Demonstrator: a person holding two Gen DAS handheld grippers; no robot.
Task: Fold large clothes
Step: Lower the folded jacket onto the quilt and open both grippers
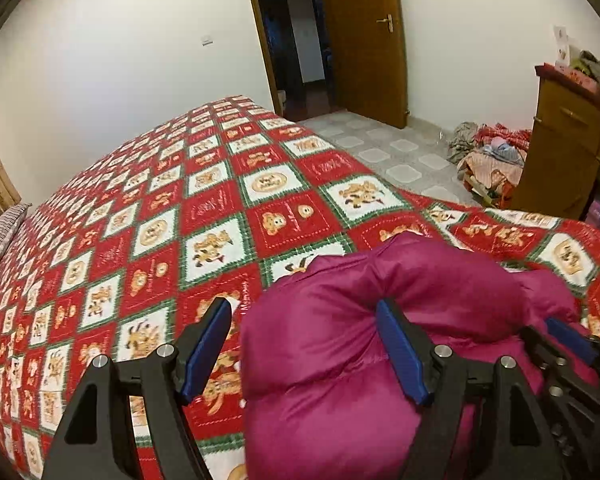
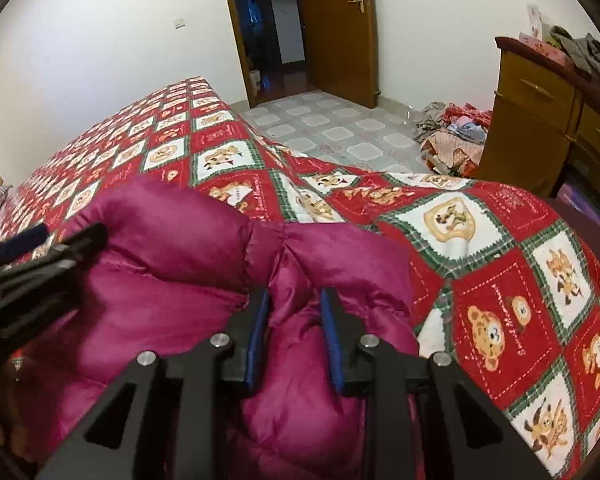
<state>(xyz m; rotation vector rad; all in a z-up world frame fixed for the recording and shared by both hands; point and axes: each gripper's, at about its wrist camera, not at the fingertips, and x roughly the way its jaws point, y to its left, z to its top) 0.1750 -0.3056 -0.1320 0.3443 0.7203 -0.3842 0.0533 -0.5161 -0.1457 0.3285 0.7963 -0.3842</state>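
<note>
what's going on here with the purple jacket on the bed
A person is folding a puffy magenta jacket on a bed with a red bear-print blanket, using a handheld tool in each hand. The right tool is pinching a bunched fold of the jacket. The left tool stands open at the jacket's edge, one finger pressing into the fabric, gripping nothing.

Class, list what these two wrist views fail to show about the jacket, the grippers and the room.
- Jacket: near part cut off by the bottom edge and hidden behind the right gripper, both views.
- Left gripper: blurred and cut by the left edge in the right view.
- Room beyond the doorway: too dark.
- Pile on the floor: too small.
</note>
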